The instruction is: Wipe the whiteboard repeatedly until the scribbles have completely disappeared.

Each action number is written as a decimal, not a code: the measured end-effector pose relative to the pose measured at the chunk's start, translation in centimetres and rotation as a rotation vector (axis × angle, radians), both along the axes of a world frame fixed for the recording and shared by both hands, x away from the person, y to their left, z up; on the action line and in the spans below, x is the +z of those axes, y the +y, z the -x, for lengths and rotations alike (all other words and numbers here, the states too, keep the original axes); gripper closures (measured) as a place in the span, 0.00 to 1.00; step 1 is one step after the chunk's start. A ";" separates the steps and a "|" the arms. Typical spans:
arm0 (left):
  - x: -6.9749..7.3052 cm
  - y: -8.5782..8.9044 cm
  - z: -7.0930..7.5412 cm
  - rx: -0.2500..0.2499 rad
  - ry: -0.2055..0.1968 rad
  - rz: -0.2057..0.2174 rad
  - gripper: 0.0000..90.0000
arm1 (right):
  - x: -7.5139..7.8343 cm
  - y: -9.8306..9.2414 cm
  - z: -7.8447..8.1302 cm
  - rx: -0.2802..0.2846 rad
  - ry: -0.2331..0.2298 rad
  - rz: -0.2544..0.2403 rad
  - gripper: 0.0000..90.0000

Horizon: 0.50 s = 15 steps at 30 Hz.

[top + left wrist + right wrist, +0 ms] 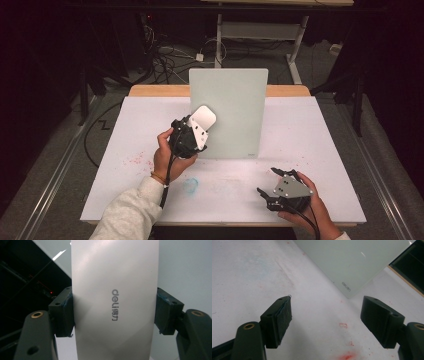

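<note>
Gripping white eraser over pale board, left gripper, red smudges nearby

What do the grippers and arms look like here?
Both grippers are black, each with two blocky jaws and brass-coloured pivot pins. The left gripper and right gripper each carry a grey three-cornered plate with small dark holes on top. A black cable trails from each. The jaw pads look dark with bluish edges. The left arm wears a light grey sleeve and a thin wristband.

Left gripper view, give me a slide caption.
Left gripper clamps a white deli-branded eraser before a pale board.
</note>
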State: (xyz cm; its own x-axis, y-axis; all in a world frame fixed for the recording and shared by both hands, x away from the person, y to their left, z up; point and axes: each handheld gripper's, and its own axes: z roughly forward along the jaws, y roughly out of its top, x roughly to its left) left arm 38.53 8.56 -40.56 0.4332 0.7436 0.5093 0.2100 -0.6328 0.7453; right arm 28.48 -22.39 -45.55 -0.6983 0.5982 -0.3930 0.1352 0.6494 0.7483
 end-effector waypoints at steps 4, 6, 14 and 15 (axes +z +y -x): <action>0.1 1.0 0.5 -0.019 0.020 0.011 0.32 | 0.0 -0.1 -0.1 -0.004 -0.004 -0.002 0.28; 0.3 1.6 0.9 -0.036 0.029 0.012 0.32 | 0.1 -0.2 -0.1 -0.010 -0.007 -0.011 0.27; 0.6 3.5 2.4 -0.109 0.064 0.031 0.32 | 0.5 -0.5 -0.3 -0.036 -0.023 -0.034 0.27; 0.6 3.6 2.6 -0.110 0.069 0.031 0.32 | 0.5 -0.5 -0.3 -0.037 -0.022 -0.036 0.27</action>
